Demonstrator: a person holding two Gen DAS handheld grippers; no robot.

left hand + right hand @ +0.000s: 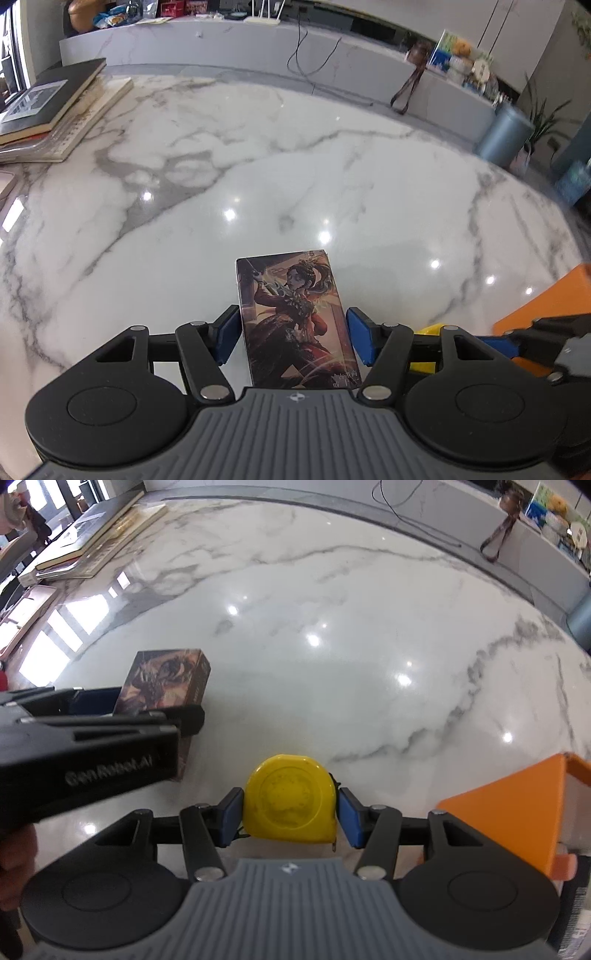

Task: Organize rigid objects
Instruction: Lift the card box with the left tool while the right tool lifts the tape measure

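The left gripper [291, 334] is straddling a flat rectangular card box printed with a dark-haired figure in red [297, 321]. Its 2 blue pads [227, 332] are flanking the box's long edges; the left pad is sitting at or almost at the edge, and a slim gap is showing at the right pad, so the jaws are standing unclenched with the box between them. The box is lying flat on the glossy white marble tabletop with grey veining [295, 166], directly at 12 o'clock from the gripper body.

The right gripper [290, 818] is bracketing a round-shouldered yellow plastic tape measure [290, 801]. The left blue pad is lying against the casing; at the right pad, contact is too close to call. A full clench on the casing cannot be confirmed. The tape measure is resting on the marble at 12 o'clock from this gripper.

In the right wrist view, the left gripper is entering from 9 o'clock, with the card box under its fingers at 10 o'clock from the tape measure, near but apart. An orange open-topped plastic bin [517, 805] is standing at 3 o'clock, just beside the right gripper's arm.

Further out, a stack of books [55, 110] is lying at 10 o'clock on the tabletop's far edge. A black cable [314, 55] is trailing over the grey counter at 12 o'clock.
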